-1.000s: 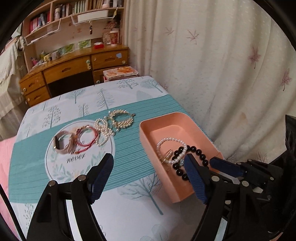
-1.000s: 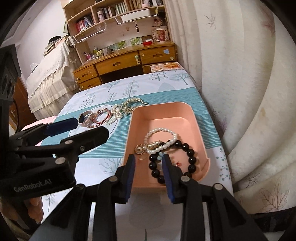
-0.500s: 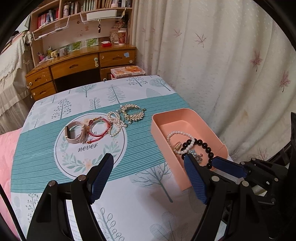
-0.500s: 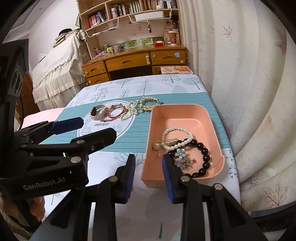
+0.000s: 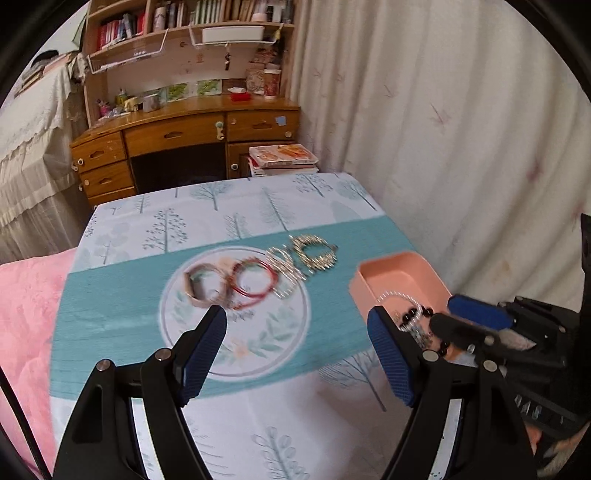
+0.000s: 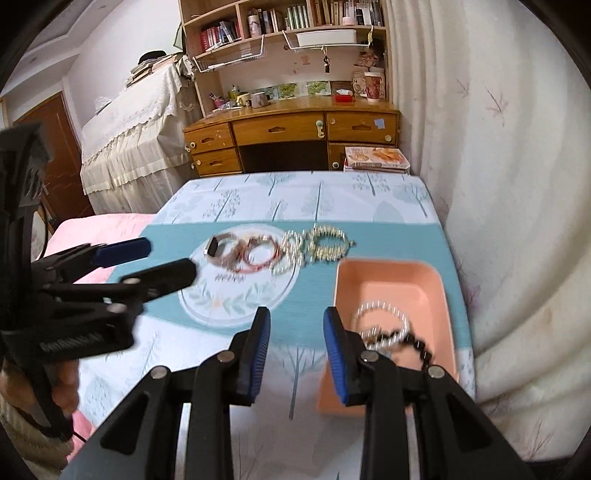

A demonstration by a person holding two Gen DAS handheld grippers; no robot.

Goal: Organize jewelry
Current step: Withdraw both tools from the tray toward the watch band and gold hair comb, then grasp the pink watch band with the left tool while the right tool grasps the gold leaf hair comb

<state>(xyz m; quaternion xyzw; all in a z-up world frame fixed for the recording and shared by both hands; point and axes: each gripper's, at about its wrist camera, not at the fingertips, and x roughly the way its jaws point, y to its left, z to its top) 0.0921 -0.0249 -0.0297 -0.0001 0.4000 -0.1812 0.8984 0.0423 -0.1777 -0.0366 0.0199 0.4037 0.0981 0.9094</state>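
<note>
Two spread, ribbed-padded hand-held grippers, left (image 5: 297, 356) and right (image 6: 296, 354), flank a smooth peach tray (image 6: 436, 284) (beaded bracelets (image 6: 384, 321) inside).

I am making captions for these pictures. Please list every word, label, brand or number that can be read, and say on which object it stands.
None can be read with certainty.
Script word on the tablecloth's round emblem: blurred.
White lettering on the left gripper, seen on its body in the right wrist view: smeared by motion.
Book spines on the shelf: too small.
Magazine cover by the desk: too small.
</note>
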